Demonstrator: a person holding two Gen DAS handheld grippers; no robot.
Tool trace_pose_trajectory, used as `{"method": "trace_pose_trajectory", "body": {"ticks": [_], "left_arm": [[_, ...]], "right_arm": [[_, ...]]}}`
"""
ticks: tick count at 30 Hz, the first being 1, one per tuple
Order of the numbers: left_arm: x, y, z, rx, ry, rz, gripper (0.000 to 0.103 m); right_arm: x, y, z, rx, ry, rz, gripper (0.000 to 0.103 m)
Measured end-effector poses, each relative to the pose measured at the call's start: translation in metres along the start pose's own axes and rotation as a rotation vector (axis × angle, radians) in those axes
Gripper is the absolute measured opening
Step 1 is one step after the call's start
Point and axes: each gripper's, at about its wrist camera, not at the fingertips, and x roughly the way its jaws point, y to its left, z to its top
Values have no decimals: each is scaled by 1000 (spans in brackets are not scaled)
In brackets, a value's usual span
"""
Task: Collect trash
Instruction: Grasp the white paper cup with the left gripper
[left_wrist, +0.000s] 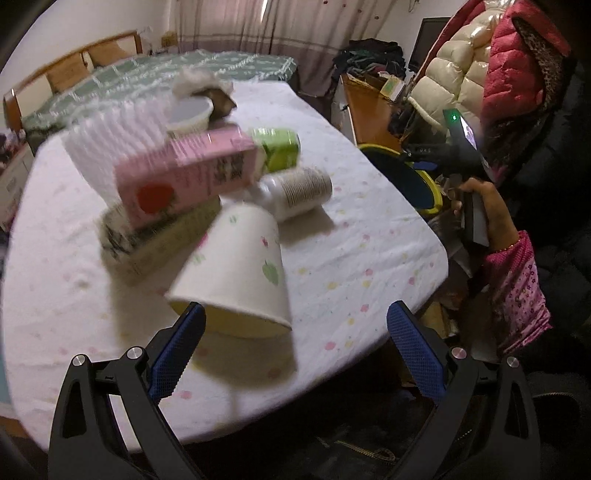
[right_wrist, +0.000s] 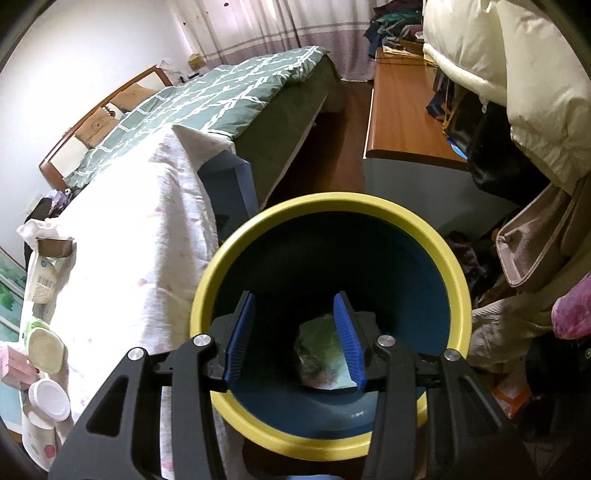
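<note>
Blue-padded left claw (left_wrist: 295, 354) is hanging wide open over the paper cup (left_wrist: 236, 273) lying on the tabletop (left_wrist: 369, 258); right claw (right_wrist: 295, 339) is hovering part-open, empty, above the yellow-rimmed bin (right_wrist: 458, 280).

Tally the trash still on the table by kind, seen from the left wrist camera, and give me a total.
Paper cups: 1, on its side
Cartons or boxes: 3, pink, green, beige one underneath
Bottles: 1, white, lying down
Tubs: 1, white
Paper stacks: 1, white, blurred
Brown container: 1
Total: 8
</note>
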Motion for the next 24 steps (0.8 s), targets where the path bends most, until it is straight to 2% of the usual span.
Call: {"method": "trace_pose_trajectory", "body": {"ticks": [3,6,11,14,16,21,24], "left_arm": [[4,-3,16,76,7,89,97],[25,-3,29,140,67,121,97],[63,3,36,185,208,134,97],[75,4,37,204,249,123,96],[80,4,37,215,264,131,92],[93,9,39,204,309,132,74],[92,7,41,208,305,127,69]], "right_arm": [[-3,4,1,-5,-5,9,43],[-6,8,0,-12,-6,17,43],[-6,8,-3,-19,6,22,44],[-2,6,-4,-16,16,20,45],[1,4,-5,-10,24,21,46],[7,4,-8,-10,41,29,46],[9,3,-10,-11,47,33,46]]}}
